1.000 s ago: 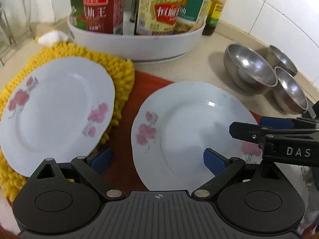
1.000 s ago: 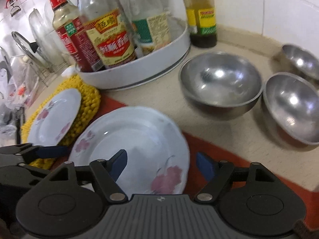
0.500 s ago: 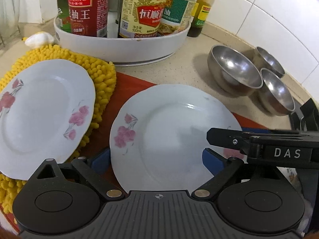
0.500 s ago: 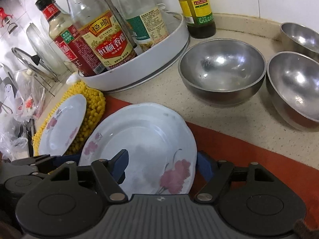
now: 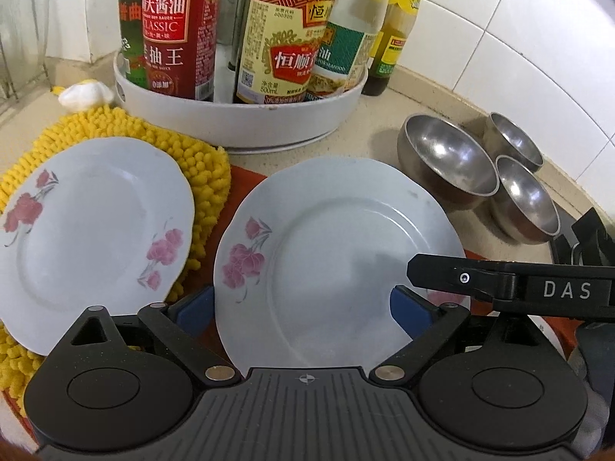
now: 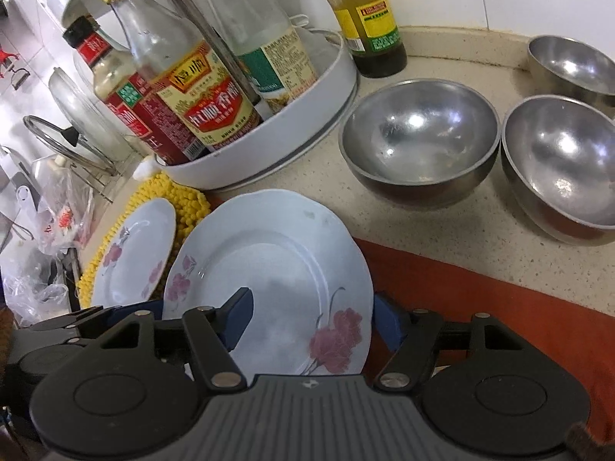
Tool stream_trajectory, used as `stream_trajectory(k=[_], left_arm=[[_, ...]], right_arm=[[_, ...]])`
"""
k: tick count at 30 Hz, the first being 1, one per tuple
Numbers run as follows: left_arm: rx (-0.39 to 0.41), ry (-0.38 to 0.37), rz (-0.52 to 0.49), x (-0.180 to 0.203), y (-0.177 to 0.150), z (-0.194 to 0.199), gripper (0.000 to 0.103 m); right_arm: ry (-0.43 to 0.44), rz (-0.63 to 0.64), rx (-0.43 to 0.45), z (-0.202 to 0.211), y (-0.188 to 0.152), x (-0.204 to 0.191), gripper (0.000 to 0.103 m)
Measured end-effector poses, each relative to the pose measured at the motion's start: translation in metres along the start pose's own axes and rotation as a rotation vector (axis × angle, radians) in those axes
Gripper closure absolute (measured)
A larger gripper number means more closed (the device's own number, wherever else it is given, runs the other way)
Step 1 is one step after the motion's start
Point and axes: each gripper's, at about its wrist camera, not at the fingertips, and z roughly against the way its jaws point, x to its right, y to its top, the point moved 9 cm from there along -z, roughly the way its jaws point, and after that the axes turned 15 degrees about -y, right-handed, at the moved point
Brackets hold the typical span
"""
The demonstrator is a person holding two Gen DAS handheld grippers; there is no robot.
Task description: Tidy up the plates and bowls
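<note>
A white plate with pink flowers [image 5: 338, 253] lies on a red mat [image 6: 480, 292]; it also shows in the right wrist view [image 6: 276, 269]. My left gripper [image 5: 303, 307] is open, its blue pads at the plate's near rim on either side. My right gripper [image 6: 311, 319] is open, one pad over the plate and one beside its right rim. A second flowered plate [image 5: 92, 230] rests on a yellow chenille mat [image 5: 200, 169] to the left. Three steel bowls [image 6: 419, 142] [image 6: 561, 161] [image 6: 572, 61] stand on the counter at the right.
A white round tray [image 5: 246, 123] holding several sauce bottles stands at the back. A lone bottle [image 6: 365, 19] stands by the tiled wall. Pot lids in a rack [image 6: 73, 123] and plastic bags [image 6: 57, 223] are far left.
Both grippers have moved forward and lower over the near plate, which now looks larger. The right gripper's finger reaches further across the left wrist view. The plates and bowls have not moved.
</note>
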Motion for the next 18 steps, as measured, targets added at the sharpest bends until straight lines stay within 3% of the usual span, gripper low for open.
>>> stream_trajectory(k=[18], left_arm=[[0.036, -0.006, -0.052, 0.016, 0.012, 0.014, 0.004]], right_arm=[[0.015, -0.04, 0.008, 0.019, 0.009, -0.001, 0.039]])
